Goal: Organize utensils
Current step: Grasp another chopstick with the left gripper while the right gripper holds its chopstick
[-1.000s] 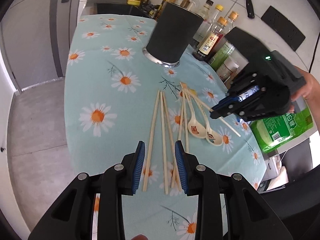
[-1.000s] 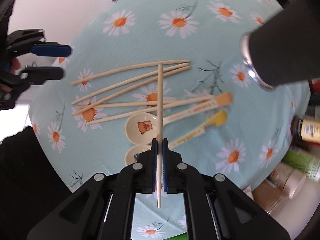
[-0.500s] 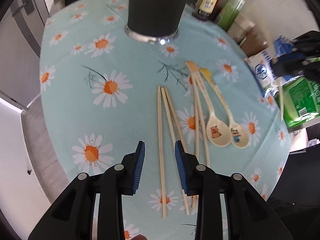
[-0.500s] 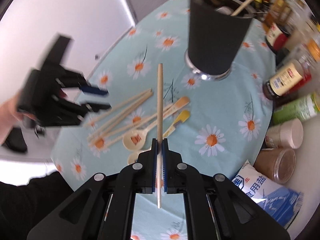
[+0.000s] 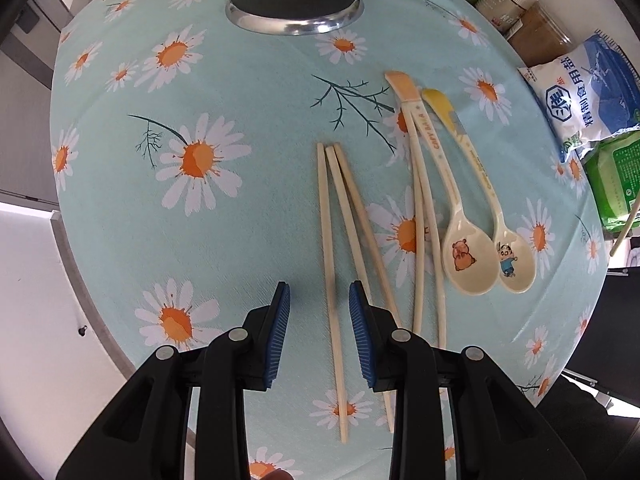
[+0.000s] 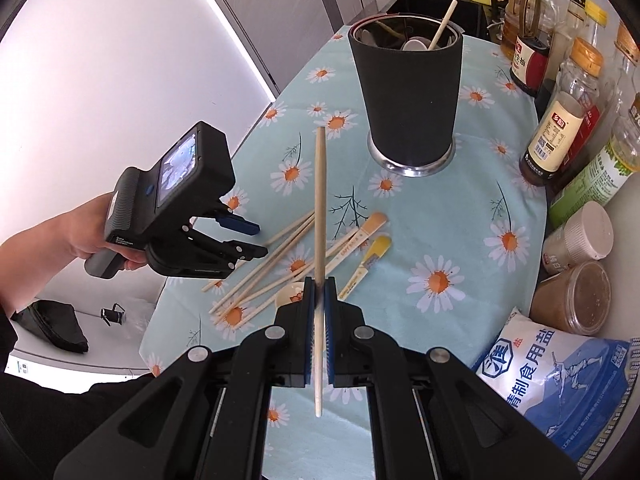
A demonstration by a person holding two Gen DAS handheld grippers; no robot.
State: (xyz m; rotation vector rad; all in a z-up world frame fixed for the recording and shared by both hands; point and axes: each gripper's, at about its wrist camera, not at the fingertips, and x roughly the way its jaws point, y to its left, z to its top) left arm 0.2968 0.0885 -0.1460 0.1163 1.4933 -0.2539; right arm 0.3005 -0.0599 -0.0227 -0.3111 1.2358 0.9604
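Observation:
My right gripper (image 6: 319, 286) is shut on a wooden chopstick (image 6: 320, 200) held above the table, pointing toward the black utensil holder (image 6: 406, 92), which holds a chopstick and spoons. My left gripper (image 5: 320, 300) is open low over the table, its blue pads either side of one chopstick (image 5: 330, 264) in a loose group of chopsticks (image 5: 360, 216). Two cream spoons (image 5: 468, 256) with cartoon prints lie to their right. The left gripper also shows in the right wrist view (image 6: 240, 236), beside the chopstick pile (image 6: 272, 264).
Daisy-print tablecloth (image 5: 168, 200) covers the round table. Sauce bottles and jars (image 6: 560, 128) line the right side. A salt bag (image 6: 560, 372) and a green packet (image 5: 616, 180) lie at the right edge. The holder's base (image 5: 294, 20) stands at the far side.
My right gripper has lifted its chopstick up and tilted toward the holder. My left gripper has come down closer to the table and now straddles one chopstick.

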